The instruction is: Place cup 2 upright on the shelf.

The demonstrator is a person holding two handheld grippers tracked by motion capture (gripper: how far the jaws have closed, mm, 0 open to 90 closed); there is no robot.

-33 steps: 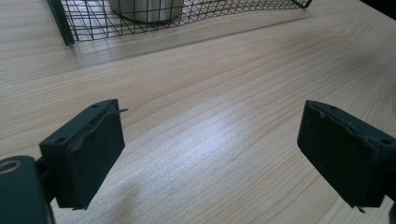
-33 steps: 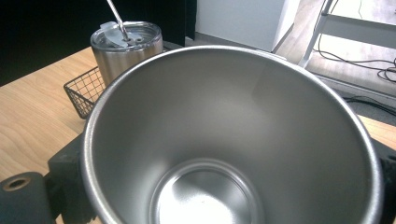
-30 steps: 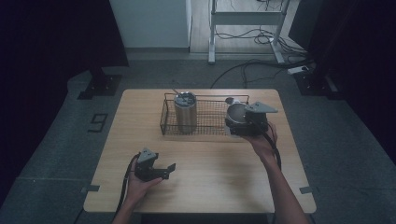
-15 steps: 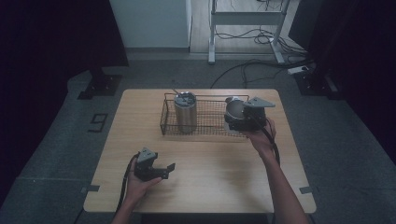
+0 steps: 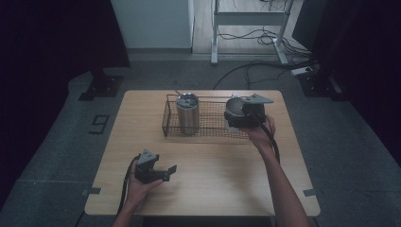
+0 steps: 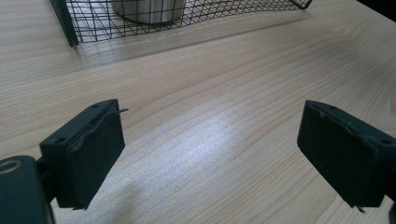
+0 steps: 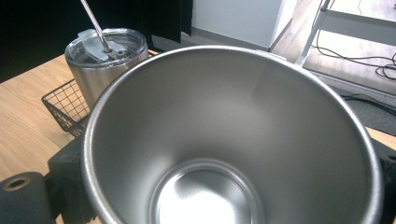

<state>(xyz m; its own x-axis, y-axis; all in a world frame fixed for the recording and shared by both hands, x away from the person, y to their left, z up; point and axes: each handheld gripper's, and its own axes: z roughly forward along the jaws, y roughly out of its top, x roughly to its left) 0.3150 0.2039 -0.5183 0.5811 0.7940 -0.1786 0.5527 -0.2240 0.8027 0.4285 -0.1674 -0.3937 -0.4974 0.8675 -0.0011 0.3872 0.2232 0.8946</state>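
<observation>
Right gripper (image 5: 235, 115) pinches 1 open steel cup (image 7: 233, 140) above the black wire basket (image 5: 208, 131), right of the lidded steel tumbler (image 5: 187, 113); lower it level, upright. Left gripper (image 5: 171, 173) idles, jaws spread.

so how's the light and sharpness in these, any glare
High view: dim, with dark corners; the wire basket reads soft. Left gripper view: a pale sheen on the table between the open tongs, with the basket blurred at the top. Right gripper view: bright reflections inside the steel cup held close to the lens, and the lidded tumbler is sharp.
</observation>
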